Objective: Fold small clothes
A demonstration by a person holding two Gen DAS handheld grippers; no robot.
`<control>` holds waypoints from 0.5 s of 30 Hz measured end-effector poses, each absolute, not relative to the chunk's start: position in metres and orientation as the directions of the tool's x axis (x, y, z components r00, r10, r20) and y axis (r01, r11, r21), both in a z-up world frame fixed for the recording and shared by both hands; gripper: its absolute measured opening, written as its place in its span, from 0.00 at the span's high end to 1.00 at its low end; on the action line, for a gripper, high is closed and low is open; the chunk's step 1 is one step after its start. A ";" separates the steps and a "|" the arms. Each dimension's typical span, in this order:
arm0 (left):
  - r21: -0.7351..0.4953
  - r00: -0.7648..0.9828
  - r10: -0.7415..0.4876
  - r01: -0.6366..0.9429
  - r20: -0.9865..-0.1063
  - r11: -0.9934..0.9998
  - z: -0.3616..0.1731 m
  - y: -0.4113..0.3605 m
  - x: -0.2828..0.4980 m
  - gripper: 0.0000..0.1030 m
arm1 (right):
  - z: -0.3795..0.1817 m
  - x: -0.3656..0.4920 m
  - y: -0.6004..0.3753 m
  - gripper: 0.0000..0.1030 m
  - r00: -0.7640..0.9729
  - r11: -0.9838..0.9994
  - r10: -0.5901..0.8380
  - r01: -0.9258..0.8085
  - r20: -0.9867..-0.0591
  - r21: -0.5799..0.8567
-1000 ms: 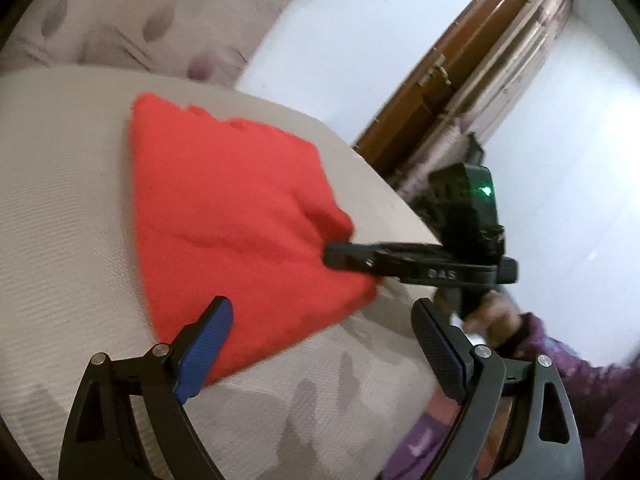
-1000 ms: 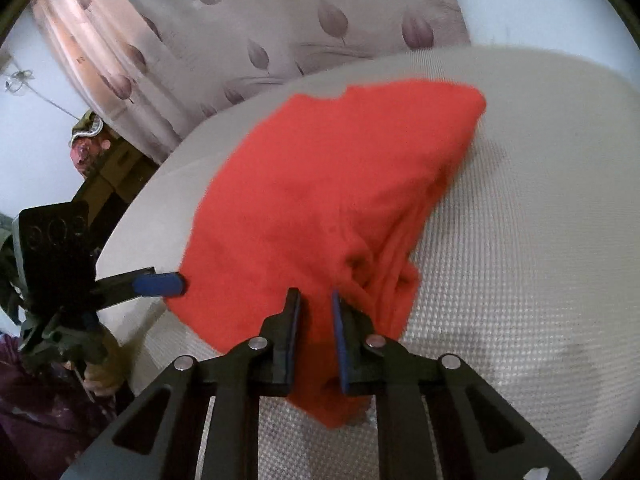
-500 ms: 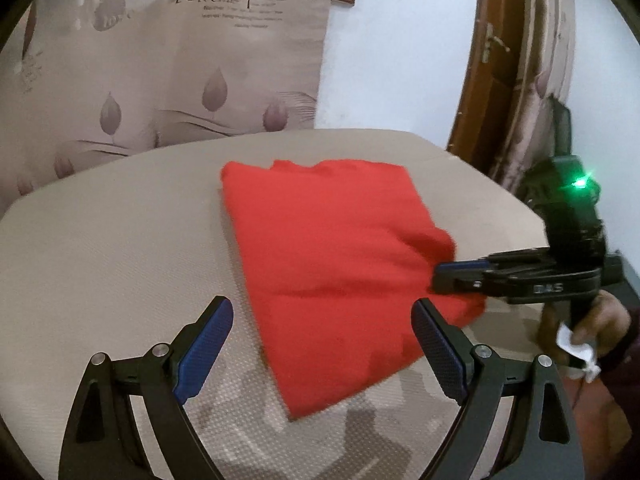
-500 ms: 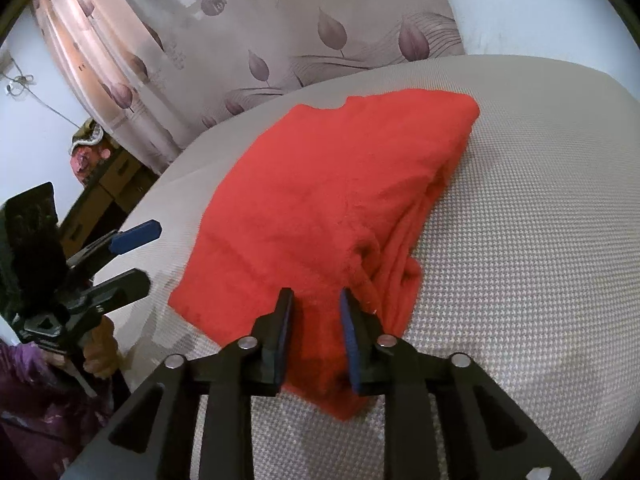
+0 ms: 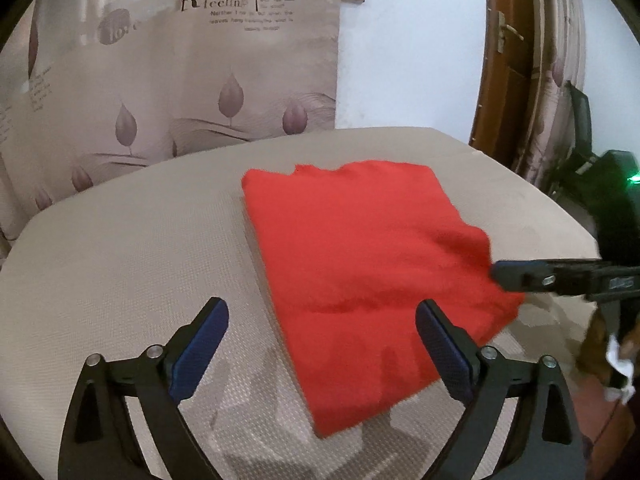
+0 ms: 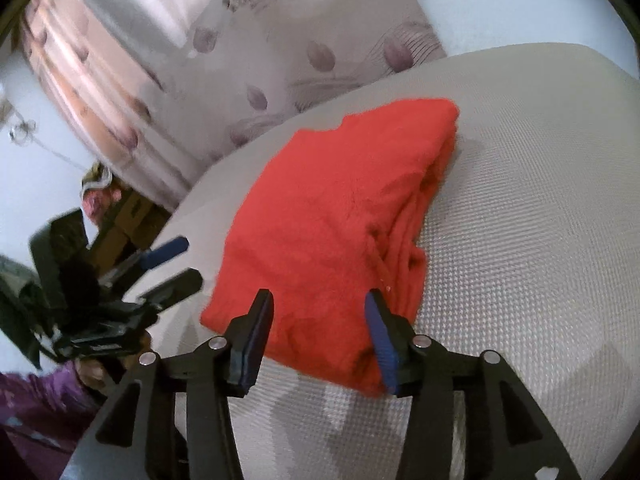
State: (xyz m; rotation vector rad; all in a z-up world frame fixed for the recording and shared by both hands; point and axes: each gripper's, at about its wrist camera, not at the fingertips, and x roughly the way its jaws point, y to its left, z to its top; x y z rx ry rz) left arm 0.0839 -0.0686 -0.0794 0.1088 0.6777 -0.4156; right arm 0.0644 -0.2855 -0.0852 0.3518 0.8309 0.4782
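Observation:
A red garment [image 5: 360,264] lies folded into a rough rectangle on the beige woven tabletop [image 5: 120,260]. My left gripper [image 5: 320,316] hovers over its near left corner with nothing between the wide, still opening jaws. The right gripper [image 5: 520,276] reaches in from the right at the cloth's edge. In the right wrist view, the red garment [image 6: 340,220] shows stacked layers along its right side. My right gripper [image 6: 318,304] is opening, its pads apart on either side of the near edge and not pressing on it. The left gripper [image 6: 168,264] sits beyond the cloth's left edge.
A leaf-print curtain [image 5: 180,80] hangs behind the table, and a wooden door frame [image 5: 496,60] stands at the back right. The tabletop [image 6: 520,240] is bare to the right of the cloth. A purple sleeve [image 6: 36,408] and a hand hold the left gripper.
The right jaws, nearly shut on the cloth's near edge before, have spread and let it go. The left gripper has swung round toward the curtain, and its jaws look slightly wider.

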 end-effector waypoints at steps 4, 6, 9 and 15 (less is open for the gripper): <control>-0.126 0.664 -0.386 0.405 -0.641 0.906 -0.079 -0.056 0.106 0.04 | -0.070 0.059 -0.298 0.33 0.651 0.848 0.500 -0.233 -0.571 0.476; -0.234 0.585 -0.475 0.440 -0.658 0.867 -0.085 -0.048 0.130 0.04 | -0.068 0.073 -0.302 0.29 0.647 0.867 0.472 -0.215 -0.599 0.450; -0.384 0.456 -0.587 0.464 -0.669 0.798 -0.098 -0.039 0.165 0.04 | -0.079 0.102 -0.306 0.29 0.573 0.854 0.502 -0.211 -0.647 0.476; -0.601 0.255 -0.752 0.472 -0.608 0.645 -0.123 -0.034 0.217 0.04 | -0.096 0.142 -0.306 0.29 0.493 0.831 0.548 -0.231 -0.676 0.505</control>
